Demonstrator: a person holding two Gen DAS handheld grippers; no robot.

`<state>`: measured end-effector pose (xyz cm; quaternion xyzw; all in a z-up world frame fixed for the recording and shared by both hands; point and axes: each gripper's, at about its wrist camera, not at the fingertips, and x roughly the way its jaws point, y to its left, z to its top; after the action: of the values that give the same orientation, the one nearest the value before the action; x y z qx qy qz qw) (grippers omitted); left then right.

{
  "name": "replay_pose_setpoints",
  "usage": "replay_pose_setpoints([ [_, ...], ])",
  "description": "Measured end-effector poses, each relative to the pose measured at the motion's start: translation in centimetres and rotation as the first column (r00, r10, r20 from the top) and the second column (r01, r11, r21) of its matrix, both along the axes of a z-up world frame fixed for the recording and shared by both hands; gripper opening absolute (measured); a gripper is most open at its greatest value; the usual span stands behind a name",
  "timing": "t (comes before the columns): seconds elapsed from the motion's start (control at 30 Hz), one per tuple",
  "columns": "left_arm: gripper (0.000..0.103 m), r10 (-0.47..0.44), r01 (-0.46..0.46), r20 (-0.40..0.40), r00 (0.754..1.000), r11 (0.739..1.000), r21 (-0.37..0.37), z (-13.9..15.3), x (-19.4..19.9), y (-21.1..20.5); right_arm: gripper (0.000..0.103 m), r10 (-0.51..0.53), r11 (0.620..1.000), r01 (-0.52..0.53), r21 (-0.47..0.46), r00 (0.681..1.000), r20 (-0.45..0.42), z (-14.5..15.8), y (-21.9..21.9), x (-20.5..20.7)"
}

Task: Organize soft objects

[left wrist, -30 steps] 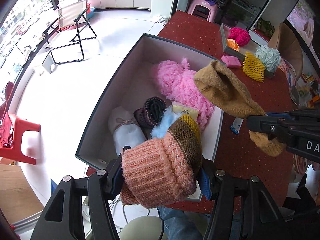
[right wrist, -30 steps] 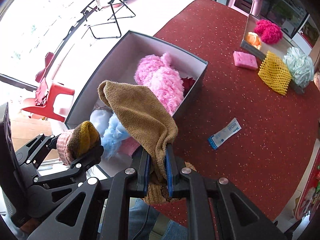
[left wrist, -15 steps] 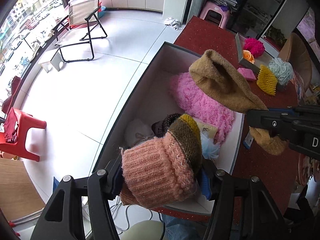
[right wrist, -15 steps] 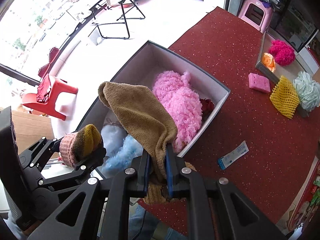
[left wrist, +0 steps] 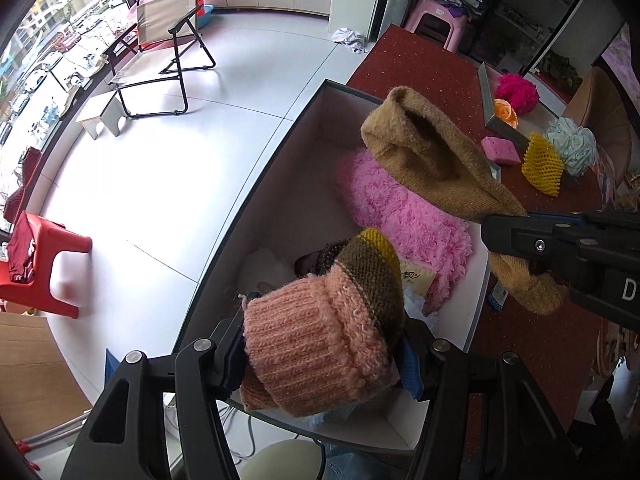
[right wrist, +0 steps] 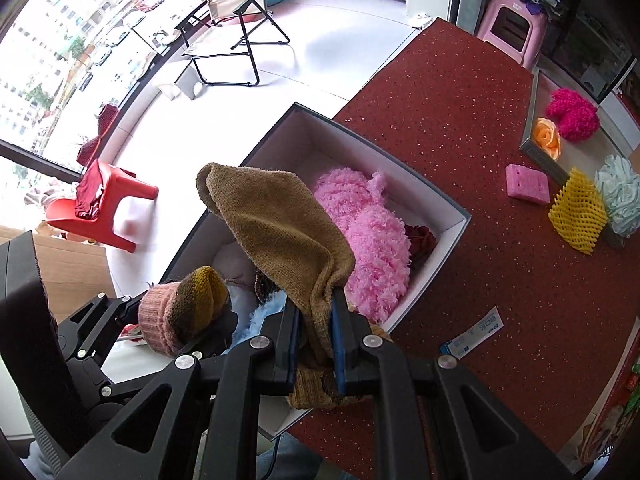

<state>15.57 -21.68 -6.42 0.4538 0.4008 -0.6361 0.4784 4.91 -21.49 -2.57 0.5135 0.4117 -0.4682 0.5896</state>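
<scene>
wool both ways — left gripper jaws clamp the pink knit hat, right gripper jaws pinch the limp tan hat — light, floppy, best bunched over the box.

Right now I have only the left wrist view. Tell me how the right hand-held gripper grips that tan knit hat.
Observer: The right hand-held gripper is shut on the tan knit hat, which is bunched between its pads.
Operator: Report what the hat hides in the box.
Observer: A dark red soft item sits in the box beside the pink fluffy piece.
Operator: Describe the packet nearby.
Observer: A blue-and-white sachet lies flat on the red table, apart from the box.
</scene>
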Motion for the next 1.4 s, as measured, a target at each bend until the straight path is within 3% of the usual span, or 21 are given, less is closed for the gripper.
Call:
replay_pose_setpoints([
  [0.87, 0.062, -0.021, 0.02, 0.023, 1.0, 0.999, 0.044, -1.2, -1.6, -0.6, 0.016, -0.008, 0.999, 0.008, 0.033, 1.0, -0.021, -1.6, -1.2, -0.5],
  [0.93, 0.076, -0.015, 0.014, 0.031, 0.999, 0.999, 0.036, -1.2, -1.7, -0.5, 0.018, -0.008, 0.999, 0.009, 0.036, 1.0, -0.026, -1.8, -1.3, -0.6],
  [0.97, 0.091, -0.01, 0.01, 0.03, 0.999, 1.0, 0.03, -1.0, -1.7, -0.3, 0.019, -0.007, 0.999, 0.009, 0.038, 1.0, -0.028, -1.9, -1.3, -0.6],
  [1.0, 0.103, -0.008, 0.007, 0.03, 1.0, 1.0, 0.026, -0.9, -1.7, -0.2, 0.029, -0.006, 0.999, 0.007, 0.039, 0.999, -0.032, -2.0, -1.3, -0.6],
  [1.03, 0.103, -0.007, 0.006, 0.043, 0.999, 1.0, 0.024, -0.8, -1.7, -0.1, 0.054, -0.003, 0.999, 0.004, 0.041, 0.999, -0.034, -2.0, -1.4, -0.6],
  [1.1, 0.103, -0.019, 0.018, 0.061, 0.998, 1.0, 0.019, -0.7, -1.8, 0.3, 0.093, 0.007, 0.998, -0.006, 0.056, 1.0, -0.029, -2.3, -1.3, -0.5],
  [1.2, 0.103, -0.033, 0.032, 0.062, 0.998, 0.999, 0.013, -0.4, -1.6, 0.8, 0.103, 0.018, 0.999, -0.016, 0.04, 0.999, -0.047, -1.9, -1.0, -0.4],
  [1.27, 0.103, -0.039, 0.039, 0.066, 0.997, 0.999, 0.0, 0.3, -1.5, 1.2, 0.103, 0.022, 1.0, -0.021, 0.014, 0.995, -0.092, -1.4, -0.7, -0.5],
  [1.33, 0.103, -0.054, 0.053, 0.059, 0.997, 0.999, 0.012, 1.3, -1.4, 1.7, 0.103, 0.009, 1.0, -0.01, -0.015, 0.997, -0.073, -0.7, -0.3, -1.1],
  [1.4, 0.103, -0.055, 0.055, 0.0, 0.998, 0.998, 0.041, 2.2, -1.0, 2.3, 0.103, -0.01, 1.0, 0.009, -0.029, 0.999, -0.046, 0.0, 0.3, -1.6],
])
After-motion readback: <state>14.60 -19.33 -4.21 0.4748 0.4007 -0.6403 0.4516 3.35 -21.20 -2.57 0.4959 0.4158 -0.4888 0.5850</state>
